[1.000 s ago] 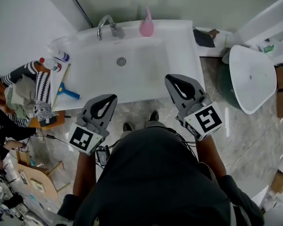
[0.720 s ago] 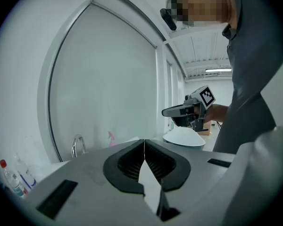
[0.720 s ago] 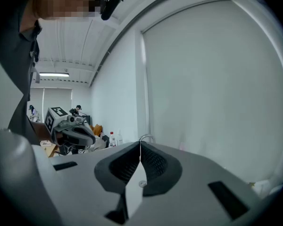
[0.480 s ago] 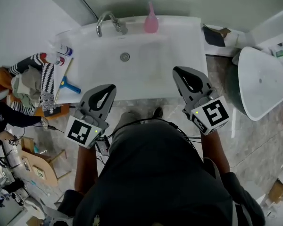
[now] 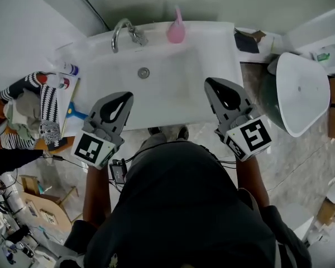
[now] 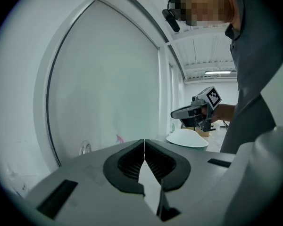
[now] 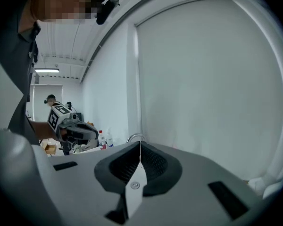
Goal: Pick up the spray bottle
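Left tool (image 5: 125, 97) shut; pink spray bottle (image 5: 175, 31)

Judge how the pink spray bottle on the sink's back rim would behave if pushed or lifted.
The pink spray bottle stands upright, narrow top over wider body, so a high push may tip it. The sink rim looks smooth, so it could slide toward the basin. It seems plastic: probably light, not fragile.

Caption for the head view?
Person at a sink, left gripper and right gripper shut and empty, pink spray bottle near the faucet.
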Available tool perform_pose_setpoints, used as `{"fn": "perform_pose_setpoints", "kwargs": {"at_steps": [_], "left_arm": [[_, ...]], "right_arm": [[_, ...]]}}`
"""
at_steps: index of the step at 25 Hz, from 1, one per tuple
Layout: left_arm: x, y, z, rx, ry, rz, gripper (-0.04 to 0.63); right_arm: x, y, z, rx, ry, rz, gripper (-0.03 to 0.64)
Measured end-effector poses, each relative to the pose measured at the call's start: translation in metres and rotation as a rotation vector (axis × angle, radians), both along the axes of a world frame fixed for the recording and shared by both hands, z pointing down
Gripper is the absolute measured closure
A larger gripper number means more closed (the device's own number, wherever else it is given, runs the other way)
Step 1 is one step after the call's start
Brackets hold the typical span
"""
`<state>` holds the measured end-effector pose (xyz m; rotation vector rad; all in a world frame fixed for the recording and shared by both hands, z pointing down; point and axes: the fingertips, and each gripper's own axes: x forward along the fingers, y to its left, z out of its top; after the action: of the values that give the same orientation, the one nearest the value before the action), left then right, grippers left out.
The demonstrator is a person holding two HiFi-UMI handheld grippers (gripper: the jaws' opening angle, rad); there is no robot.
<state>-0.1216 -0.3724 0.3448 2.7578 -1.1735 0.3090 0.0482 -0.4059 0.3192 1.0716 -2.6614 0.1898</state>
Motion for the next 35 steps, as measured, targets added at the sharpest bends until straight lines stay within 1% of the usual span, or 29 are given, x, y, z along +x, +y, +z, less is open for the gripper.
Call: {"fn": "perform_pose_setpoints", "kwargs": {"at_steps": [3,10,13,16,20,24,30,35], "left_arm": [[-0.008,-0.016,-0.003,0.012,0.025,0.034,0.589],[-0.039,-0.041,0.010,-0.010,0.052,0.093,0.589],[-0.042,-0.052,0.014,-0.008,0.044,0.132,0.589],[-0.039,-0.061,0.010,0.011,0.047,0.154,0.589],[-0.030,-0.074,0.008,0.010,0.042,0.130,0.589],[-0.016,-0.080,0.002,0.008,0.036,0.090,0.589],[0.006,-0.097,0.005,-0.017,-0.014,0.020,0.589],[0.028,-0.108,0.009,-0.030,-0.041,-0.025,0.589]], "right_arm": [[-0.010,-0.013,-0.002,0.001,0.015,0.036,0.607],[-0.039,-0.029,-0.003,0.003,0.044,0.095,0.607],[-0.044,-0.035,-0.002,-0.003,0.045,0.122,0.607],[-0.046,-0.039,0.000,-0.016,0.055,0.116,0.607],[-0.039,-0.057,-0.001,-0.015,0.053,0.093,0.607],[-0.033,-0.076,-0.002,-0.015,0.035,0.038,0.607],[-0.017,-0.104,0.006,-0.025,0.001,-0.047,0.607],[-0.001,-0.124,0.018,-0.047,-0.030,-0.090,0.607]]}}
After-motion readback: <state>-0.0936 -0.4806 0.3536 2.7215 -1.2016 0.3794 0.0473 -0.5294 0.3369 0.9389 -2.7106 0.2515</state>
